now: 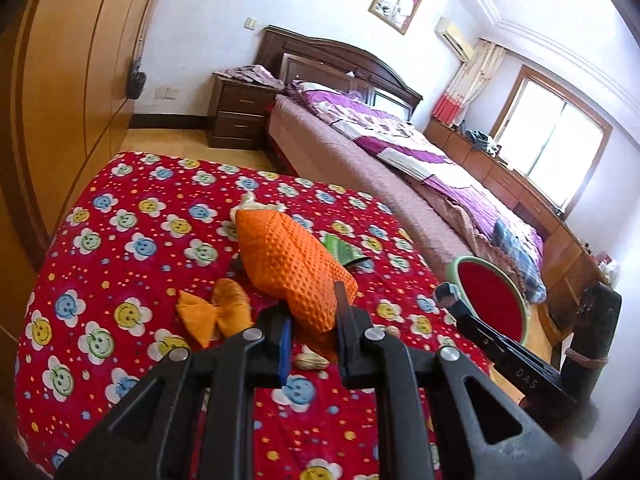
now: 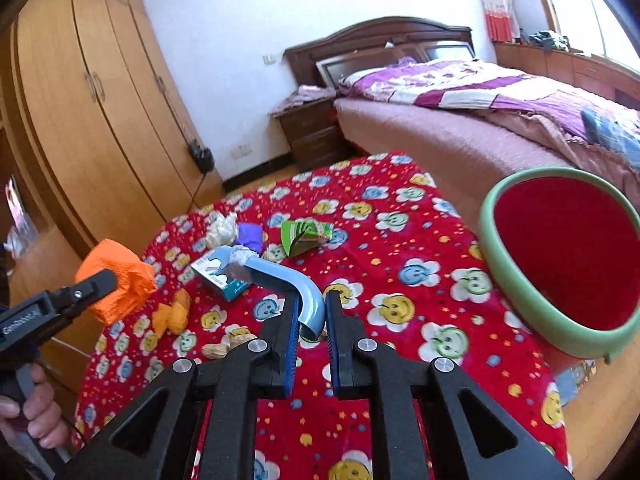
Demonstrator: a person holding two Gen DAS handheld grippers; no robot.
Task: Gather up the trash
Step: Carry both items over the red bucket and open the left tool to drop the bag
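Surface: a table [image 2: 400, 264] draped in a red cloth printed with smiling flowers stood in the foreground of both views.
Left gripper [image 1: 316, 320]: clenched on a crumpled orange paper towel [image 1: 288, 264], lifted clear of the cloth.
Right gripper [image 2: 312, 320]: clamped on the curved end of a blue plastic handle [image 2: 280, 276], whose taped far end reached over a small white-and-teal carton [image 2: 218, 276].
Bin: a red basket with a green rim [image 2: 516, 276] stood tilted just beyond the table's right edge, its mouth turned toward the camera.
Remaining litter: an orange wrapper [image 2: 172, 314], peanut shells [image 2: 228, 344], a torn green packet [image 2: 304, 234], a purple scrap [image 2: 250, 236] and a white crumpled wad [image 2: 220, 228] lay scattered on the cloth.
Bed: a dark wooden headboard [image 1: 344, 60] backed a bed with a pink cover and a purple patterned quilt [image 1: 400, 136], beyond the table.
Nightstand: a dark two-drawer unit [image 1: 240, 116] stood beside the bed with folded cloth on top.
Wardrobe: tall light-wood doors [image 2: 92, 112] lined the left wall.
Wall: a framed portrait [image 1: 396, 0] hung above the headboard, with an air conditioner [image 1: 456, 36] near the curtain.
Window: a bright window [image 1: 552, 148] stood above a long low cabinet [image 1: 512, 184].
Person: a hand [image 2: 36, 412] gripped the left tool's handle at the lower left of the right view.
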